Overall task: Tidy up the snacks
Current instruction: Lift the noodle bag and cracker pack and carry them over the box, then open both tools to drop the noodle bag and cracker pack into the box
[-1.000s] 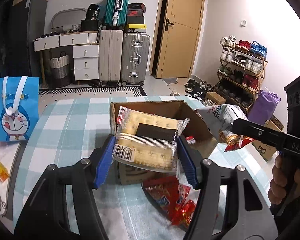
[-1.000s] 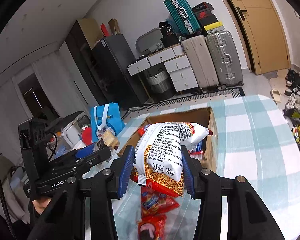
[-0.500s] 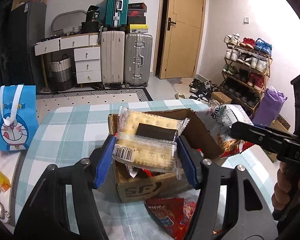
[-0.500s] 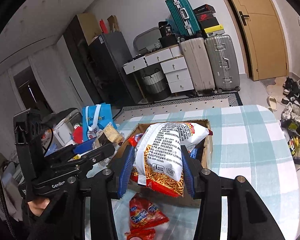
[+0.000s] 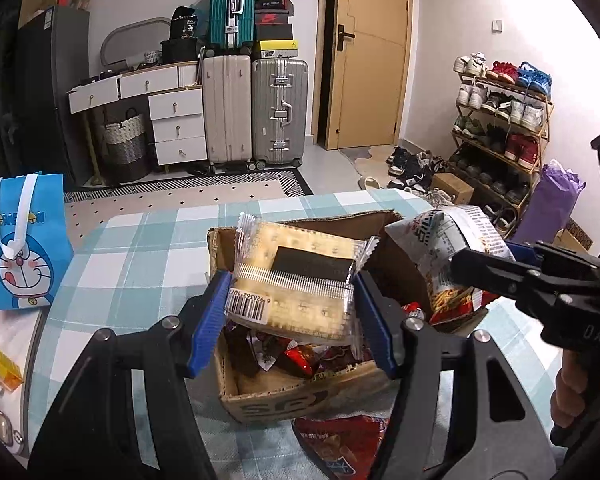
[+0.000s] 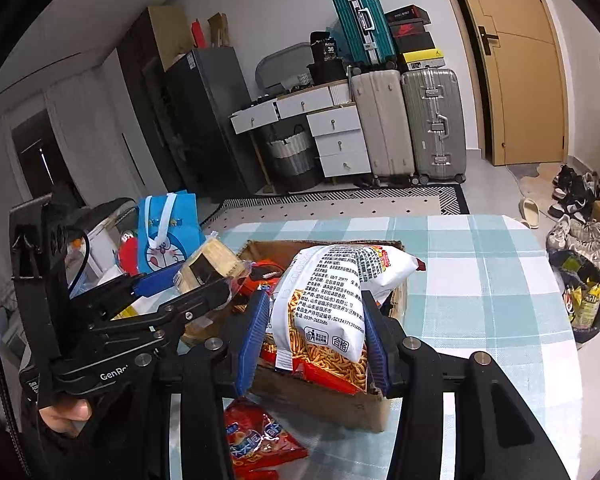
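My left gripper is shut on a clear cracker packet with a barcode, held above the open cardboard box. My right gripper is shut on a white and red bag of snack sticks, held over the same box. The box holds several red and dark snack packets. The right gripper and its bag show at the right of the left wrist view. The left gripper with its packet shows at the left of the right wrist view.
A red snack bag lies on the checked tablecloth in front of the box. A blue Doraemon bag stands at the table's left edge. Suitcases, drawers and a shoe rack stand beyond the table.
Both grippers have moved forward with their packets and now hang over the box. The box's inside has come into view below them.
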`<state>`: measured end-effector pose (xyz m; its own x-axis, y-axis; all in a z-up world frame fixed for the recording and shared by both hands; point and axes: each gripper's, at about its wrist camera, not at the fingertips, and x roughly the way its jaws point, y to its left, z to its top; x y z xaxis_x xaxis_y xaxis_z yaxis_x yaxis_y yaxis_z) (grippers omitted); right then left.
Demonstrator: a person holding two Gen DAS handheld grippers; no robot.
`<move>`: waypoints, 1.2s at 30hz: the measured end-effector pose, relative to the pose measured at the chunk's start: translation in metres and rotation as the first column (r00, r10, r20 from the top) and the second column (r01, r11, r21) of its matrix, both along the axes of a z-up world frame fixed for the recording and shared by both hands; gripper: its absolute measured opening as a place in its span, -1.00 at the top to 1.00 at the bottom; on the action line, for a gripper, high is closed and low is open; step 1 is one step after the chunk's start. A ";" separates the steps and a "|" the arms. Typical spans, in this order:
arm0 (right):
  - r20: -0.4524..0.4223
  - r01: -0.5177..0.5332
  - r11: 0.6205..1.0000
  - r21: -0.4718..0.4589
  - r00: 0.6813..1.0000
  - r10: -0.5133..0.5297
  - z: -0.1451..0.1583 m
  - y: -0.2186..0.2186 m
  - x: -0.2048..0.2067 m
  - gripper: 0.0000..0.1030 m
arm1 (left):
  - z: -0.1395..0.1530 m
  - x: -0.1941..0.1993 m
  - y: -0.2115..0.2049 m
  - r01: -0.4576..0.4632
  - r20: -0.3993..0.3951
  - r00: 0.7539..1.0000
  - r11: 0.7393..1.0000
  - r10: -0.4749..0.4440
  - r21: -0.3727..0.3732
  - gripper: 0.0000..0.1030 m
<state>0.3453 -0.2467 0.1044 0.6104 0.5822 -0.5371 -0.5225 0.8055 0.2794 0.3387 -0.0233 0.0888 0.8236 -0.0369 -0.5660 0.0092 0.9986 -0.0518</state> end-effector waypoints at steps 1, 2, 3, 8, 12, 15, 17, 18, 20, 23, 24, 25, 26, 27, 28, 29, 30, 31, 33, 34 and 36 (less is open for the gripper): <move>0.003 0.004 1.000 -0.010 1.000 -0.004 -0.001 0.001 0.001 0.12 | -0.002 0.002 0.000 0.001 -0.001 1.000 1.000 -0.001 0.004 -0.16; 0.009 0.010 1.000 -0.022 1.000 -0.010 -0.002 0.003 0.002 0.12 | -0.004 0.004 -0.001 -0.001 -0.002 1.000 1.000 0.001 0.008 -0.16; 0.018 0.014 0.999 -0.034 1.000 -0.013 -0.004 0.005 0.002 0.12 | -0.006 0.006 -0.002 -0.001 -0.004 1.000 1.000 0.001 0.010 -0.16; 0.056 0.031 0.994 -0.109 0.998 -0.025 -0.015 0.017 0.006 0.12 | -0.017 0.018 -0.007 -0.002 -0.014 1.000 0.999 0.003 0.032 -0.16; 0.073 0.060 0.987 -0.148 0.996 -0.049 -0.026 0.025 0.009 0.12 | -0.027 0.029 -0.010 0.001 -0.043 0.999 1.000 -0.001 0.023 -0.16; 0.074 0.045 0.984 -0.171 0.997 -0.032 -0.034 0.031 0.011 0.12 | -0.036 0.034 -0.012 -0.002 -0.055 0.998 1.000 0.004 0.030 -0.16; 0.085 0.044 0.980 -0.196 0.996 -0.028 -0.036 0.036 0.010 0.12 | -0.040 0.040 -0.012 -0.006 -0.064 0.998 0.999 0.008 0.031 -0.16; 0.086 0.044 0.978 -0.203 0.996 -0.027 -0.038 0.037 0.011 0.12 | -0.042 0.042 -0.011 -0.007 -0.068 0.998 1.000 0.009 0.030 -0.16; 0.079 0.035 0.979 -0.202 0.997 -0.020 -0.040 0.038 0.014 0.12 | -0.044 0.046 -0.013 -0.013 -0.066 0.998 0.999 0.015 0.042 -0.16; 0.082 0.033 0.977 -0.212 0.997 -0.016 -0.042 0.038 0.016 0.12 | -0.047 0.049 -0.018 -0.018 -0.064 0.998 0.998 0.022 0.060 -0.16; 0.082 0.033 0.976 -0.216 0.997 -0.016 -0.043 0.039 0.017 0.12 | -0.048 0.050 -0.019 -0.020 -0.065 0.998 0.998 0.024 0.066 -0.16; 0.084 0.032 0.975 -0.220 0.996 -0.014 -0.043 0.040 0.017 0.12 | -0.050 0.052 -0.020 -0.020 -0.066 0.997 0.997 0.025 0.070 -0.16; 0.086 0.030 0.974 -0.224 0.996 -0.011 -0.043 0.040 0.017 0.12 | -0.051 0.054 -0.020 -0.019 -0.067 0.997 0.997 0.024 0.069 -0.17; 0.084 0.027 0.973 -0.228 0.996 -0.008 -0.043 0.041 0.018 0.12 | -0.051 0.054 -0.020 -0.020 -0.070 0.997 0.998 0.025 0.066 -0.17; 0.083 0.026 0.973 -0.229 0.997 -0.007 -0.044 0.042 0.018 0.12 | -0.052 0.056 -0.021 -0.023 -0.073 0.997 0.998 0.027 0.062 -0.18; 0.082 0.026 0.973 -0.228 0.997 -0.007 -0.044 0.042 0.019 0.12 | -0.054 0.058 -0.022 -0.026 -0.077 0.997 0.998 0.031 0.060 -0.18; 0.079 0.027 0.973 -0.228 0.997 -0.009 -0.044 0.042 0.019 0.11 | -0.054 0.059 -0.023 -0.027 -0.078 0.996 0.998 0.032 0.062 -0.18; 0.078 0.033 0.972 -0.231 0.997 -0.015 -0.044 0.042 0.018 0.11 | -0.055 0.061 -0.022 -0.028 -0.080 0.996 0.997 0.034 0.066 -0.18; 0.075 0.042 0.971 -0.237 0.997 -0.025 -0.045 0.043 0.019 0.11 | -0.054 0.062 -0.027 -0.031 -0.083 0.996 0.997 0.037 0.068 -0.19; 0.078 0.045 0.970 -0.237 0.997 -0.027 -0.045 0.042 0.019 0.10 | -0.055 0.062 -0.026 -0.029 -0.086 0.996 0.997 0.034 0.065 -0.19; 0.076 0.043 0.972 -0.229 0.997 -0.027 -0.044 0.041 0.017 0.02 | -0.053 0.061 -0.027 -0.023 -0.091 0.995 0.998 0.028 0.054 -0.22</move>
